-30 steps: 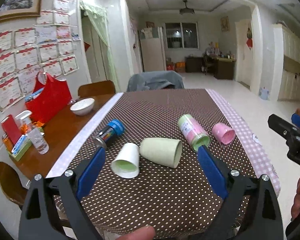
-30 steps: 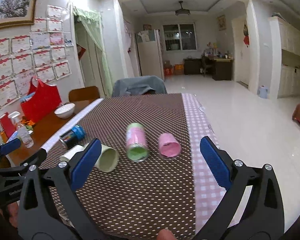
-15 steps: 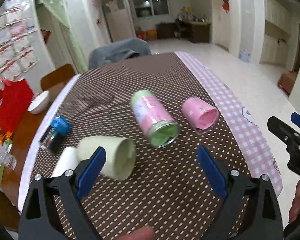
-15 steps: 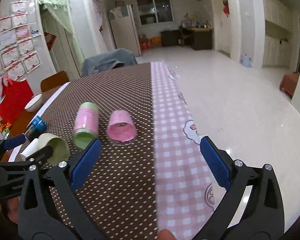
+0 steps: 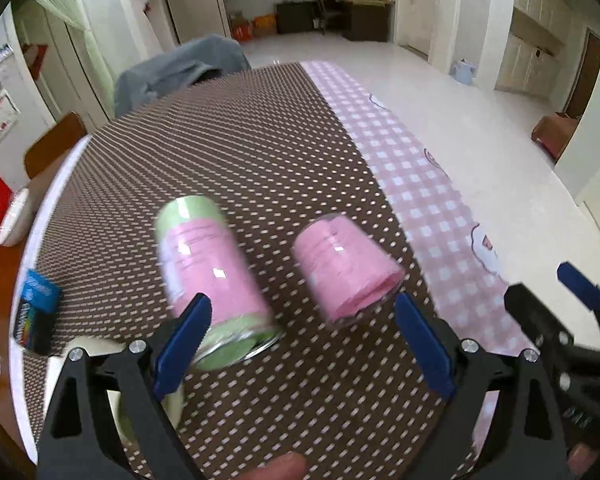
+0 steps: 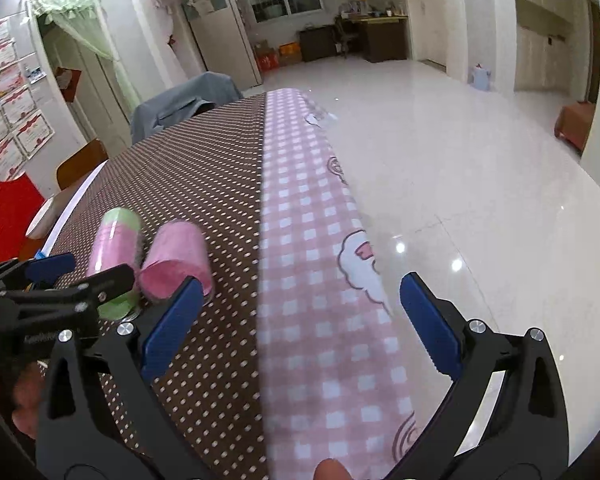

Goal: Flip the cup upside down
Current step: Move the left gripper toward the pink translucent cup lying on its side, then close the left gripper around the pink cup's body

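Left wrist view: left claw (image 5: pixel 300 340) spread wide, low over pink cup (image 5: pixel 346 270) lying sideways on dotted tabletop (image 5: pixel 228 152).
Right claw (image 6: pixel 300 316) likewise apart, empty, over pink-checked edge.

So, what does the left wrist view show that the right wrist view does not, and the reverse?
Only the left wrist view shows the blue-capped can lying at the table's left side and the pale green cup behind the left finger.

Only the right wrist view shows the certificates on the wall.

Both show the pink cup and the pink-and-green cup lying on their sides, plus the left gripper and right gripper, open.
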`<state>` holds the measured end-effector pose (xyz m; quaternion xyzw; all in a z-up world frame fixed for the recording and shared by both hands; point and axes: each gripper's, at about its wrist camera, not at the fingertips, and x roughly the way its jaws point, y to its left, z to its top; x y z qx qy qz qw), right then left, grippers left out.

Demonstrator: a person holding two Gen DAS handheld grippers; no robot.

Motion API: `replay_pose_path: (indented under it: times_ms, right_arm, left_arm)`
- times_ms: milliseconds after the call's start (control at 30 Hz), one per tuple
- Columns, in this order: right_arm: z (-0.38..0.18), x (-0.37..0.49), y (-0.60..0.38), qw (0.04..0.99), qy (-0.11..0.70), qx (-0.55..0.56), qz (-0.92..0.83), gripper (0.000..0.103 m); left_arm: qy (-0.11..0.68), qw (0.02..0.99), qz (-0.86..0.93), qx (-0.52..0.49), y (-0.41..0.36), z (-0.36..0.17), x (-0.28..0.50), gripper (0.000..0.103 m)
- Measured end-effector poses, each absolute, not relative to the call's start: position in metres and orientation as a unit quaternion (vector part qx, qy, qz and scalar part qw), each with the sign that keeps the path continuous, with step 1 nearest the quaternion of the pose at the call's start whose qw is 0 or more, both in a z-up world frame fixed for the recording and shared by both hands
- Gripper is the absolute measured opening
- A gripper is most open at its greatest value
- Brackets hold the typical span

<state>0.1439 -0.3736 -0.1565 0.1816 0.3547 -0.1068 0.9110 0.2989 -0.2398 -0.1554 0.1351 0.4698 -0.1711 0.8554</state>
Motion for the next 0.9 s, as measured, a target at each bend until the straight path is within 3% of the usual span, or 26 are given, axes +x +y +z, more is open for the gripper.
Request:
replay_pose_path:
  times_ms: [400, 567, 700, 900]
  right_arm:
    - [-0.172, 0.161, -0.401, 0.899, 0.368, 0.204, -0.119, 0.097]
    - [-0.174, 0.160, -0.400, 0.898, 0.371, 0.206, -0.118, 0.097]
    - [-0.174, 0.156, -0.402, 0.897, 0.369, 0.211, -0.119, 0.097]
    - [-0.173, 0.151, -0.403, 0.898, 0.364, 0.215, -0.124, 0.097]
  left_arm:
    - [0.560, 0.803, -0.190, 0.076, -0.272, -0.196, 0.348, 0.091]
    - [0.555, 0.808, -0.182, 0.080, -0.275, -0.202, 0.352, 0.090]
    - [0.562, 0.801, -0.188, 0.089, -0.279, -0.208, 0.353, 0.074]
    - [0.570, 0.791, -0.196, 0.104, -0.279, -0.223, 0.355, 0.065]
